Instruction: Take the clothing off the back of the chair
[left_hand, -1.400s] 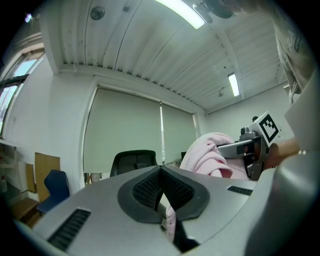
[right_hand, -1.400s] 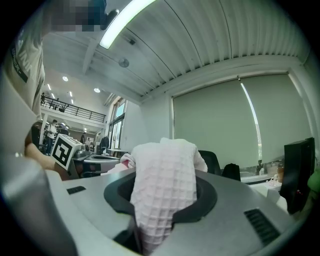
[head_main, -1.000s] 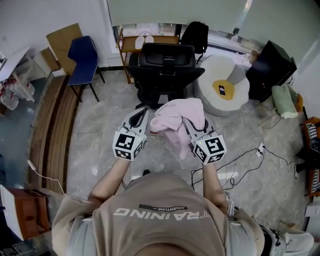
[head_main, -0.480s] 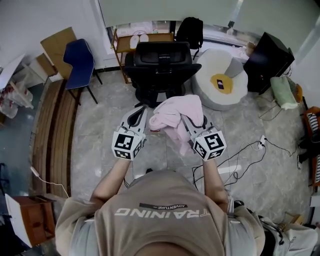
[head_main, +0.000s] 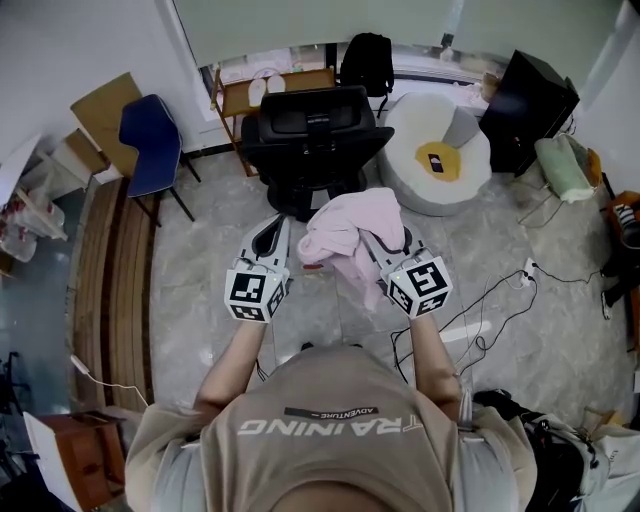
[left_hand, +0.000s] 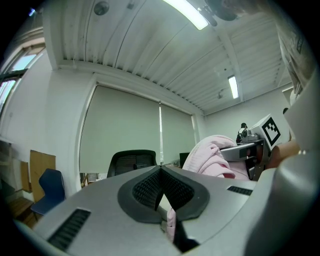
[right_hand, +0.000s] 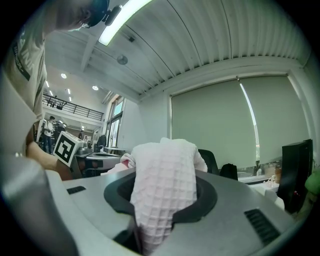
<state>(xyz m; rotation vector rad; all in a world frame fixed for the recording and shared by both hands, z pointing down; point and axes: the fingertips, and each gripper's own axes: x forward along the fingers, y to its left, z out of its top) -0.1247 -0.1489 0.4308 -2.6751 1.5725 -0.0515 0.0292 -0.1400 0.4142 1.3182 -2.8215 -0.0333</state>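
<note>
A pink waffle-knit garment (head_main: 350, 235) hung bunched in mid-air, clear of the black office chair (head_main: 312, 135) just behind it, whose backrest stood bare. The right gripper (head_main: 390, 248) held the garment. Its jaws were clamped on a thick fold that rose from between them, while the rest spilled over and down beside the gripper. Close on its left, and at about the same height, the left gripper (head_main: 277, 228) pointed level toward the chair. Its jaws met at the tips. A thin sliver of pink showed in the slit behind them, though whether that cloth was pinched could not be told. The person holding both tools stood on a pale marbled floor (head_main: 220, 250), both forearms stretched forward. A blue chair (head_main: 150, 140) stood off to the left near a folded cardboard sheet (head_main: 105, 100). A round white seat (head_main: 435, 150) sat to the right of the office chair, and a black cable (head_main: 490, 310) trailed across the tiles on the right.
</note>
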